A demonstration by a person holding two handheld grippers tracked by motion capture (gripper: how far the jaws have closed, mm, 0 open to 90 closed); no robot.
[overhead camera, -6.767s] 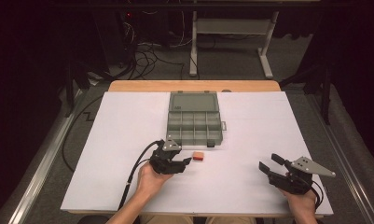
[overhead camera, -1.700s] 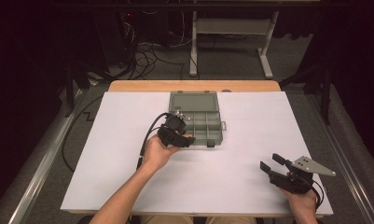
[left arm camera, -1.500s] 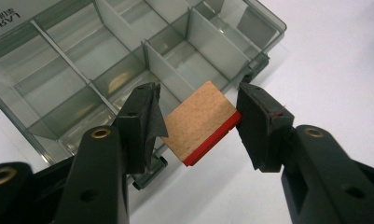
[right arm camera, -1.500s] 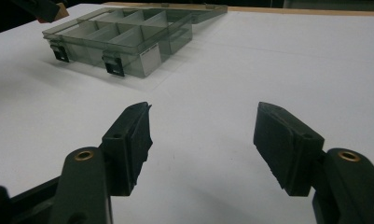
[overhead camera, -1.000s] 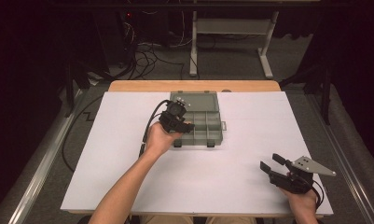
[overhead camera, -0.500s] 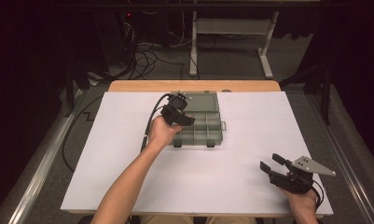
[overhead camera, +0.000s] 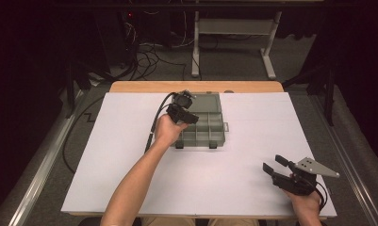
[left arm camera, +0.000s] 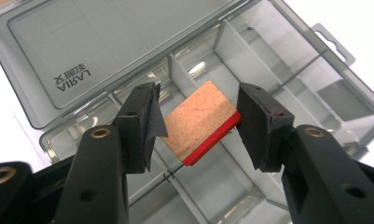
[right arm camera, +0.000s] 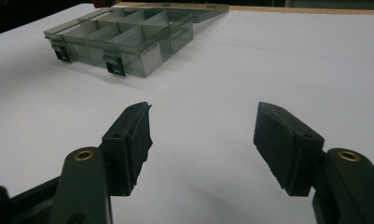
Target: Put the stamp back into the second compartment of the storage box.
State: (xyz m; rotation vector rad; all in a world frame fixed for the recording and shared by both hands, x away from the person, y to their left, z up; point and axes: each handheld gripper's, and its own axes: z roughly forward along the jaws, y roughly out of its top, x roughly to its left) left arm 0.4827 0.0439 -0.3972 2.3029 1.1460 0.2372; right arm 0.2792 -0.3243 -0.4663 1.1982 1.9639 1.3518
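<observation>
A small block (left arm camera: 201, 119) with a pale wooden face and a red edge sits between the jaws of my left gripper (left arm camera: 198, 100), which is shut on it. That gripper (overhead camera: 185, 112) hovers over the back left part of a grey see-through compartment box (overhead camera: 210, 127), whose lid (left arm camera: 82, 42) lies open and flat behind the compartments. Below the block are the box's empty compartments (left arm camera: 250, 60). My right gripper (overhead camera: 274, 165) rests near the table's front right, open, with nothing between its jaws (right arm camera: 203, 121). From there the box (right arm camera: 124, 35) lies far off.
A white sheet (overhead camera: 130, 155) covers the table, with a wooden edge (overhead camera: 144, 87) at the back. The box has two black latches (overhead camera: 179, 145) on its near side. A black cable (overhead camera: 153, 127) trails from the left gripper. Dark floor and a desk frame (overhead camera: 234, 28) lie beyond.
My left gripper has carried the block a little farther back over the box, toward its lid side. The right gripper has stayed where it was.
</observation>
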